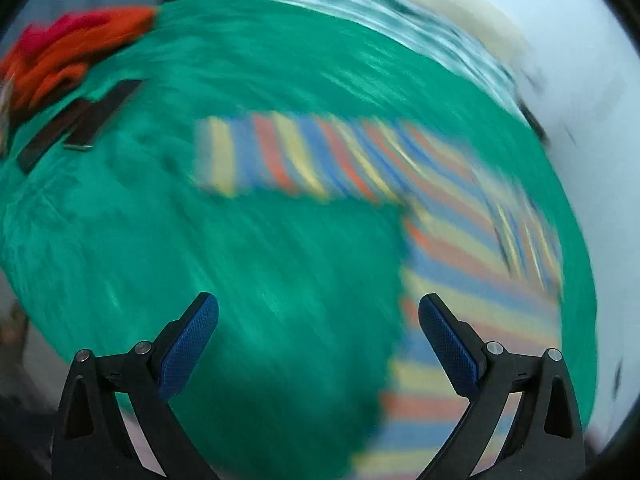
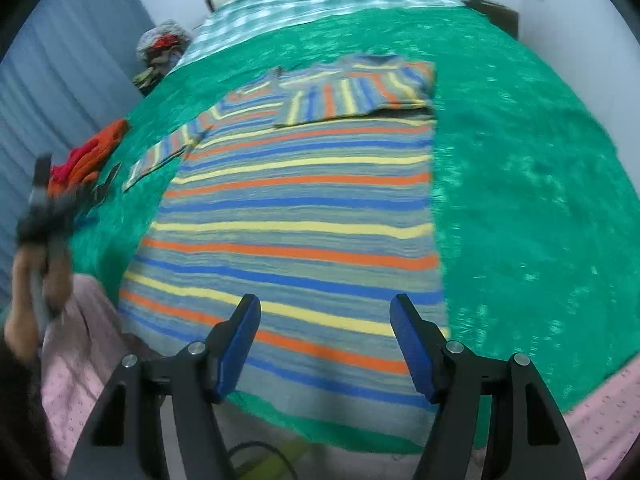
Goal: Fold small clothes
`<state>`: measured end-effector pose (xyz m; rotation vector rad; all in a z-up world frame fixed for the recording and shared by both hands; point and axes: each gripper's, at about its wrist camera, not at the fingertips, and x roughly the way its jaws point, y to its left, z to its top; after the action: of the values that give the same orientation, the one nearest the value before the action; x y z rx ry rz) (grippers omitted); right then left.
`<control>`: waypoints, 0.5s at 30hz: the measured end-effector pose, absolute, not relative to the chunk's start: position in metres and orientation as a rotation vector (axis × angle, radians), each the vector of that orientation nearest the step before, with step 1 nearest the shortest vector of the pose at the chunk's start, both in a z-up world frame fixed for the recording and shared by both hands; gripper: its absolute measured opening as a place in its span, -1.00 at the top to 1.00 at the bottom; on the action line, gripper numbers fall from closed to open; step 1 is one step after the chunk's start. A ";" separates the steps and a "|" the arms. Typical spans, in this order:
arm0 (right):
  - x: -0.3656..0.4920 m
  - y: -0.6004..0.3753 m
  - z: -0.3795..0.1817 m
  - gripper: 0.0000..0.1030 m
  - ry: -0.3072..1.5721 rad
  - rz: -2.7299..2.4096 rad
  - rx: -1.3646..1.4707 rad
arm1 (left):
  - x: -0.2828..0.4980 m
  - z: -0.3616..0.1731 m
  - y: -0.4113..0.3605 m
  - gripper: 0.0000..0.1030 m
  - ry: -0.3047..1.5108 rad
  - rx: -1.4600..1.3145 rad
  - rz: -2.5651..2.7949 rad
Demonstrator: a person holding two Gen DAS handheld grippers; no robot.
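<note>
the striped sweater (image 2: 296, 216) is lying flat on the green blanket (image 2: 520, 184) of the bed, one sleeve (image 2: 360, 92) already folded across its chest. both the right hand-held gripper (image 2: 325, 340) and left hand-held gripper (image 1: 318, 340) are hanging open and empty, freeing the garment for the next fold.

A: What are the two handheld grippers built like?
B: The left gripper (image 1: 318, 312) has black plastic arms, silver round pivot screws and blue textured finger pads (image 1: 188, 346).
A: And the right gripper (image 2: 325, 314)?
B: Same black frame, silver screws, smooth blue pads (image 2: 236, 352).
</note>
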<state>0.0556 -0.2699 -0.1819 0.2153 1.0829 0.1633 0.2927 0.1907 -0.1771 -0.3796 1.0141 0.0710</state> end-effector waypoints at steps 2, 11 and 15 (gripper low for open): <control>0.056 -0.257 -0.186 -0.30 1.090 0.187 0.196 | 0.322 -0.194 0.237 -0.94 1.035 -0.477 0.166; 0.055 -0.244 -0.201 -0.30 1.115 0.194 0.163 | 0.385 -0.248 0.279 0.95 1.112 -0.745 0.177; 0.055 -0.250 -0.196 -0.30 1.086 0.181 0.182 | 0.404 -0.191 0.240 0.96 1.023 -0.478 0.206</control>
<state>0.0554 -0.2499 -0.1959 0.1819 1.0859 0.1812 0.4038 0.2400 -0.1909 -0.4778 1.0230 0.2060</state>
